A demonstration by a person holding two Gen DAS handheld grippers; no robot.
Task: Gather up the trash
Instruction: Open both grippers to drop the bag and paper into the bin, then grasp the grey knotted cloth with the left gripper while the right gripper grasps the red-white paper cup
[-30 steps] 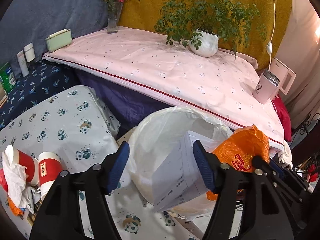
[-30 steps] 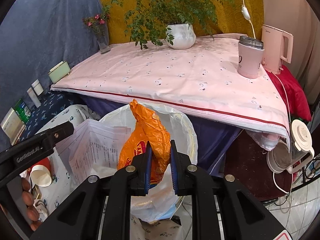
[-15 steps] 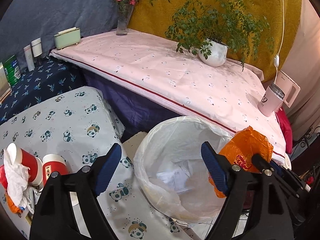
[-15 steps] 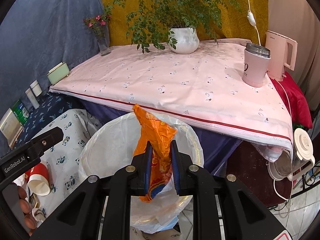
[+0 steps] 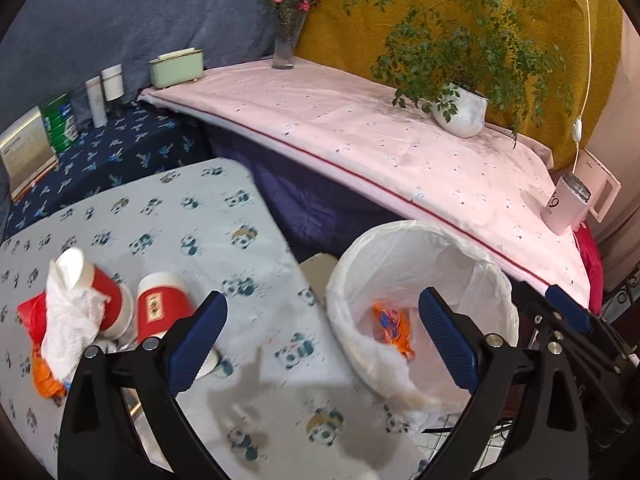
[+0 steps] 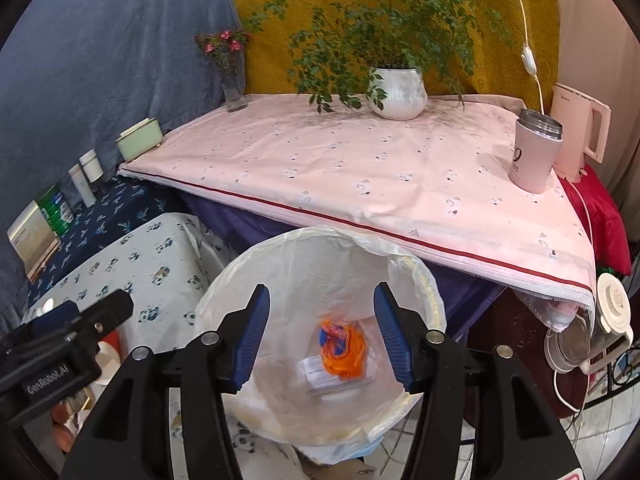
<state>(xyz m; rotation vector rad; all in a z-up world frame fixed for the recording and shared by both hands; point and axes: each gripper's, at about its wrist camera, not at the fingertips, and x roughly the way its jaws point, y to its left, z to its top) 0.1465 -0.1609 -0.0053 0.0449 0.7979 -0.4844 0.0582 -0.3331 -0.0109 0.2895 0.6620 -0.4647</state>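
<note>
At the left edge of the left wrist view, trash is still on the panda cloth point(image 5: 224, 216): two red cups point(image 5: 160, 310), a crumpled tissue point(image 5: 68, 320) and an orange scrap point(image 5: 46, 376). That pile looks like the work left. Lower centre, the left gripper point(image 5: 320, 344) hangs with nothing between its jaws, which are opening wide. To the right sits the lined bin point(image 5: 404, 232), and in it lie the orange bag point(image 6: 340, 346) and a paper point(image 6: 320, 376), so that part is done. Over the bin the right gripper point(image 6: 320, 336) is opening, empty.

A second ago the left jaws were letting the paper go and the right jaws pinched the orange bag; both have since dropped in.
</note>
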